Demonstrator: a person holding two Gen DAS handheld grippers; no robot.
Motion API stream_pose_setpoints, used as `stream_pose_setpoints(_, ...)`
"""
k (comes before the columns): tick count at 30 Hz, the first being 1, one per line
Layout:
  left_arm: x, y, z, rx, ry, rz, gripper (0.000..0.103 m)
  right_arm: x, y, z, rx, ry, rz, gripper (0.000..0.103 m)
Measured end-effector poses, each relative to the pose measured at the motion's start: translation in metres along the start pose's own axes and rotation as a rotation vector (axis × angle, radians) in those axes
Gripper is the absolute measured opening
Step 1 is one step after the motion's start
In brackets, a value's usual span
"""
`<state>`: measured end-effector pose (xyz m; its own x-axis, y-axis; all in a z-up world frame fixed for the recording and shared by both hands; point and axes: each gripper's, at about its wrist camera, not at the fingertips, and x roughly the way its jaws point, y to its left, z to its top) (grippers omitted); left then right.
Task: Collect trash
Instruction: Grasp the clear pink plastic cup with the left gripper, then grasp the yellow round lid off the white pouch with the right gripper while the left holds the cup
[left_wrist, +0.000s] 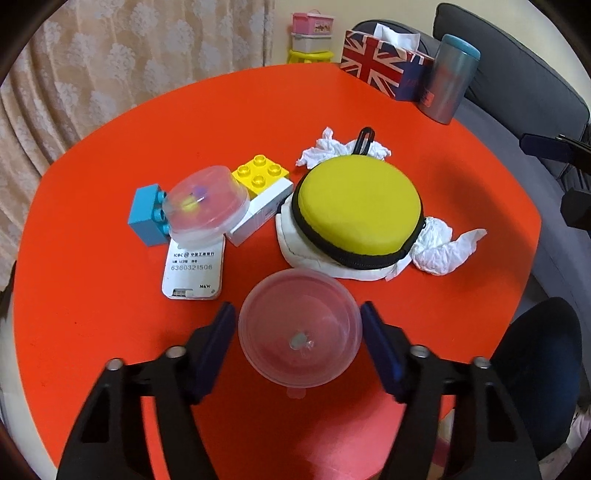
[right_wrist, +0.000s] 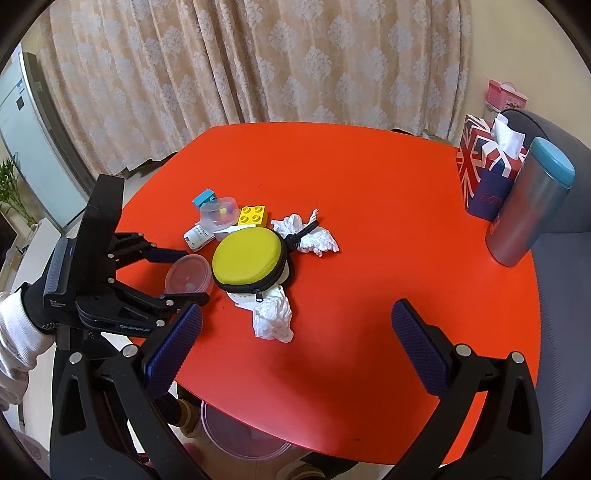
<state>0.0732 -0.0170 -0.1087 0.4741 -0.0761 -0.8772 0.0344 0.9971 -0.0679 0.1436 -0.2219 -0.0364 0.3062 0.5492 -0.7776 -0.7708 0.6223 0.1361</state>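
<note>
Left hand-held gripper (left_wrist: 298, 325) straddling clear plastic cup (left_wrist: 299, 326), pads not yet touching; right hand-held gripper (right_wrist: 295, 332) open, empty. Risk: thin cup buckling, squirting free.

- We see a table (left_wrist: 110, 350) w/ a cup (left_wrist: 299, 328) near the front edge, between the left gripper (left_wrist: 297, 347) fingers.
- Behind the cup sits a round pouch (left_wrist: 358, 206), on top of a flat pad (left_wrist: 295, 247).
- One tissue (left_wrist: 439, 247) lies just right of the pouch, another tissue (left_wrist: 325, 147) behind it.
- Left of the pouch: a small box (left_wrist: 258, 214) w/ a brick (left_wrist: 264, 173) on it.
- A lidded tub (left_wrist: 205, 203) rests left of the box, on a card device (left_wrist: 194, 273); a block (left_wrist: 146, 214) is further left.
- Far back right: a tissue box (left_wrist: 380, 66), a bottle (left_wrist: 450, 81) right beside it.
- In our right wrist view, the right gripper (right_wrist: 295, 343) is near the front edge, a bin (right_wrist: 236, 435) below the table.
</note>
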Motion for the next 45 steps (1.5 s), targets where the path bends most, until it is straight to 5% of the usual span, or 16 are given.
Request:
stream_pose_setpoints(22, -0.045, 0.017, -0.009, -0.044, -0.095, 0.01, 0.059, 0.036, 0.028, 0.022, -0.066, 0.035, 0.02, 0.1)
stream_pose_setpoints(42, -0.054, 0.033, -0.025, -0.1, -0.12, -0.009, 0.059, 0.111, 0.06, 0.042, -0.175, 0.206, -0.029, 0.1)
stream_pose_setpoints(45, -0.053, 0.036, -0.028, -0.105, -0.12, -0.013, 0.059, 0.114, 0.059, 0.042, -0.179, 0.215, -0.039, 0.091)
